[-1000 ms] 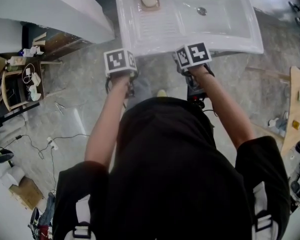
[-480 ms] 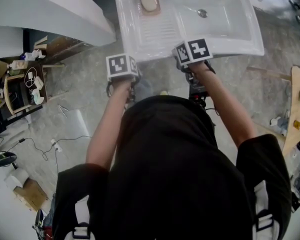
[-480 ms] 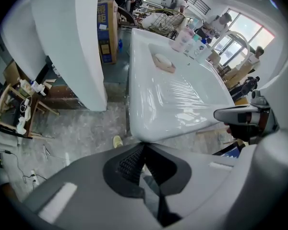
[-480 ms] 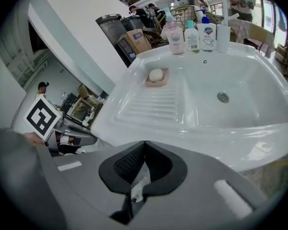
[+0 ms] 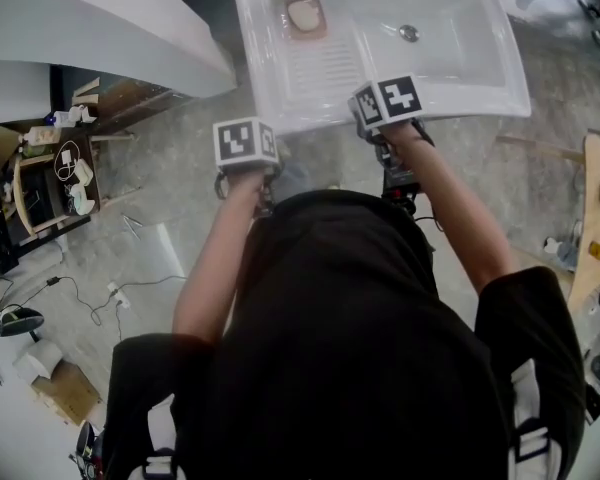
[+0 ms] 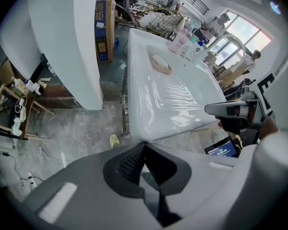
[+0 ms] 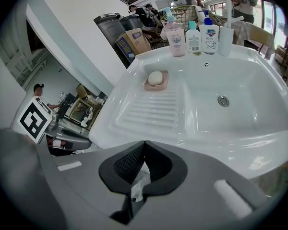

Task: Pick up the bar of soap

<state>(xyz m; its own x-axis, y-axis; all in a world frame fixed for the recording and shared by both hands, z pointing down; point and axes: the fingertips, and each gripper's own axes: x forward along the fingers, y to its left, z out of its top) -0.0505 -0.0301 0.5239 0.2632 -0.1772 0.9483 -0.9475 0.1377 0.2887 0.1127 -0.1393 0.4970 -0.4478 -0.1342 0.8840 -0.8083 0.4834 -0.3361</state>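
1. Step in hand: approach. The left gripper and right gripper both have their jaws pressed together and hold nothing.
2. Recommended: spread one gripper's jaws wide before reaching, descend over the bar, and close across its narrow sides clear of the dish rim. It is likely slippery.
3. The bar of soap is pale, oval and smooth. It lies in a pink soap dish on the sink, upper centre of the right gripper view.

The white sink is at the far side. The bar of soap lies in a pink dish at the sink's far left. The left hand-held gripper and the right hand-held gripper are both at the sink's near rim, well apart from the soap.
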